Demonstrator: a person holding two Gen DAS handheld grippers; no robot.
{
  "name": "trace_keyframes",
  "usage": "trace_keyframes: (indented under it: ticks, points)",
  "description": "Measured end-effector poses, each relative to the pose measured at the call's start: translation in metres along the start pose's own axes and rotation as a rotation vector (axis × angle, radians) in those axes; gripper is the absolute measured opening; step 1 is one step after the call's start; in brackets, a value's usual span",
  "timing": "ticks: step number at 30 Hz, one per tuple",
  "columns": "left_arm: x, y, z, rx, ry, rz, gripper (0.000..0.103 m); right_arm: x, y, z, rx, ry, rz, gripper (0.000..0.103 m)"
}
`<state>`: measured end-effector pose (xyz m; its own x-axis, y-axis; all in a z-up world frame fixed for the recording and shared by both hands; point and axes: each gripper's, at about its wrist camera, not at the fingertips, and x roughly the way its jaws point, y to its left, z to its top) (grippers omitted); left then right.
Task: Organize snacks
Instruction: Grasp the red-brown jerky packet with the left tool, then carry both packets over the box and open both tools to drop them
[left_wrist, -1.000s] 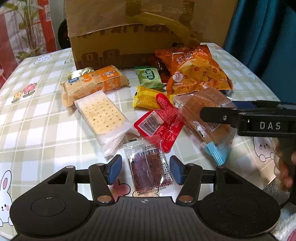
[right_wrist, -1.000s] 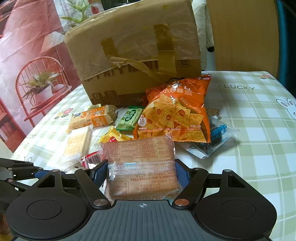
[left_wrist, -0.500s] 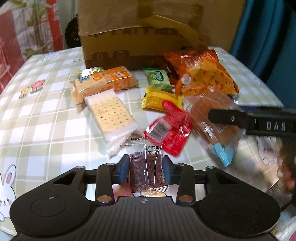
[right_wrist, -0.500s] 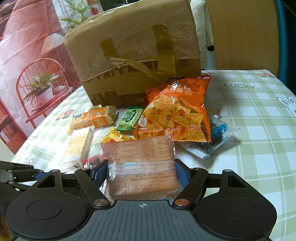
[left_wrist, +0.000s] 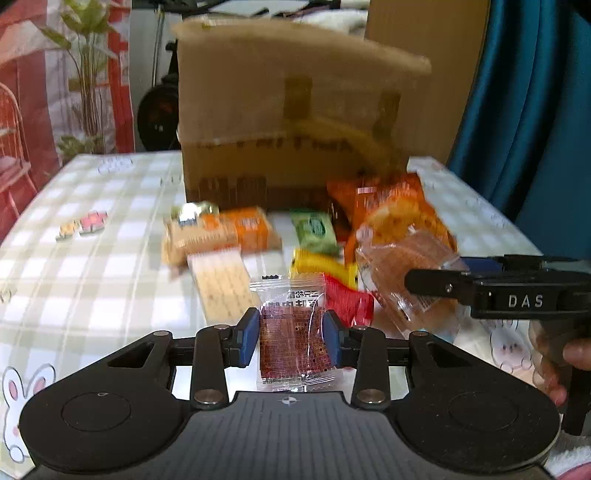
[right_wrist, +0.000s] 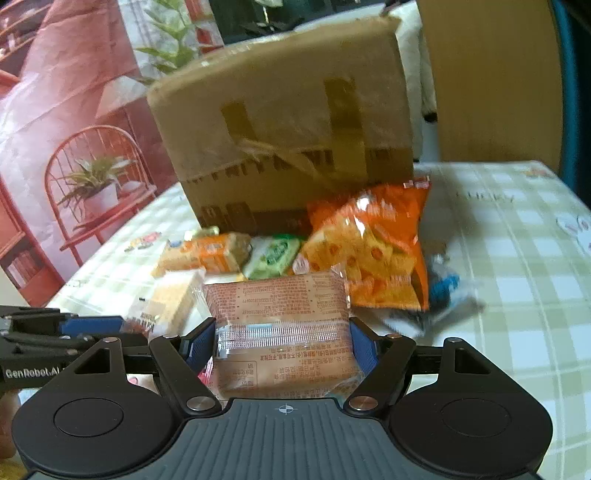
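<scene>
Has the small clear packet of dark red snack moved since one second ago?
Yes. The small clear packet, clamped in the left gripper, has lifted off the tablecloth.

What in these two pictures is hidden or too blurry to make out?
- Left wrist view: the pile behind the dark-red sachet is motion-blurred; its labels are unreadable.
- Both views: the cardboard box shows only outer walls, contents hidden.
- Right wrist view: the blue-and-clear packet is smeared, partly behind the orange chip bag.

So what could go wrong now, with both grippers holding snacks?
The left gripper pinches the small clear packet only by its thin sides, so it might slip or crumple. The right gripper holds the brown cake pack close to the orange chip bag, which it could bump.
</scene>
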<state>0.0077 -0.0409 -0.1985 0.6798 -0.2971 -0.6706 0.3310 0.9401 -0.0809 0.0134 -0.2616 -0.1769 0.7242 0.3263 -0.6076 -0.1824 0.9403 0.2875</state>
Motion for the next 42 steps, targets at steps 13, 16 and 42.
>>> trace_keyframes:
  ticks: [13,16,42]
  points:
    - [-0.041,0.035,0.077,-0.044,-0.267,0.088,0.04,-0.036,0.009,0.057,-0.059,-0.196,0.014,0.071]
    - [-0.047,0.037,0.103,-0.045,-0.332,0.083,0.04,-0.045,0.008,0.085,-0.07,-0.273,0.017,0.071]
    - [0.07,0.055,0.278,-0.095,-0.29,-0.026,0.055,0.082,-0.03,0.273,-0.018,-0.303,-0.069,0.076]
